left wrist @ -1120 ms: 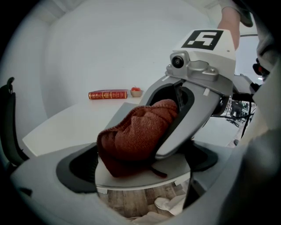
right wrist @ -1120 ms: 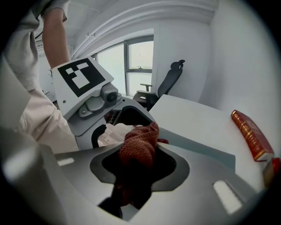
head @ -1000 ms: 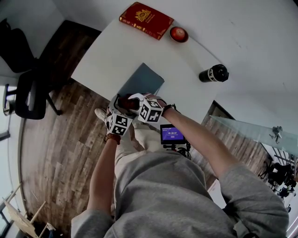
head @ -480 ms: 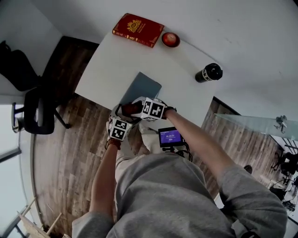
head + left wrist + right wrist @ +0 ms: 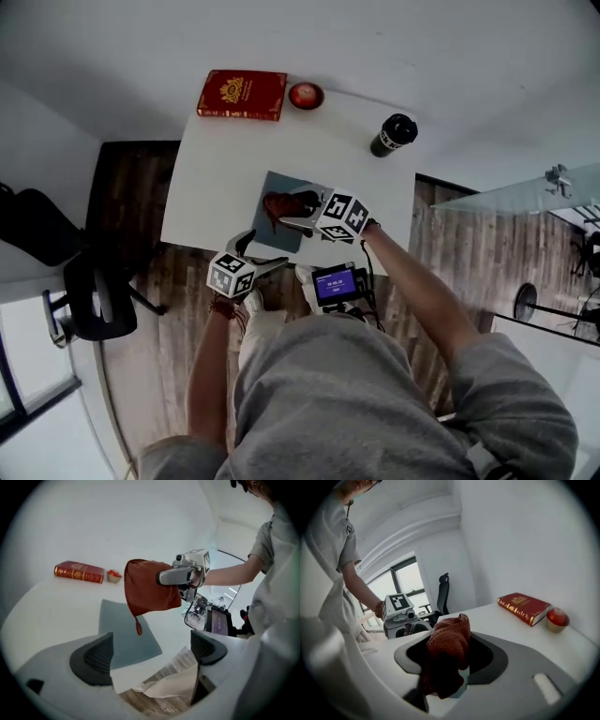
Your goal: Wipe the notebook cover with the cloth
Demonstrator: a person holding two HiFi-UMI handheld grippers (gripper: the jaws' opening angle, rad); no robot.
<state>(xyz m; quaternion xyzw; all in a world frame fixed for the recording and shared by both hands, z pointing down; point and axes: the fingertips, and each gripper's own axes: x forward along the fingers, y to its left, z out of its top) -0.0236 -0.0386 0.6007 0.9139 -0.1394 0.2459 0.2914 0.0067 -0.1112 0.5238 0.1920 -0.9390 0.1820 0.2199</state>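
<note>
1. Notebook: its grey-blue cover lies flat near the front edge of the white table, in front of the person.
2. A black office chair stands on the wood floor, far left.
3. The left gripper hovers at the table's front edge, just beside the notebook. Its jaws are wide apart and closing, with nothing between them.
4. A red book lies at the table's far edge.
5. The rust-red cloth hangs bunched over the notebook. Whether its lowest tip touches the cover cannot be told.
6. A red apple sits just right of the book.
7. The right gripper has the cloth gripped between its jaws, which are opening.
8. A black bottle stands at the table's far right.
</note>
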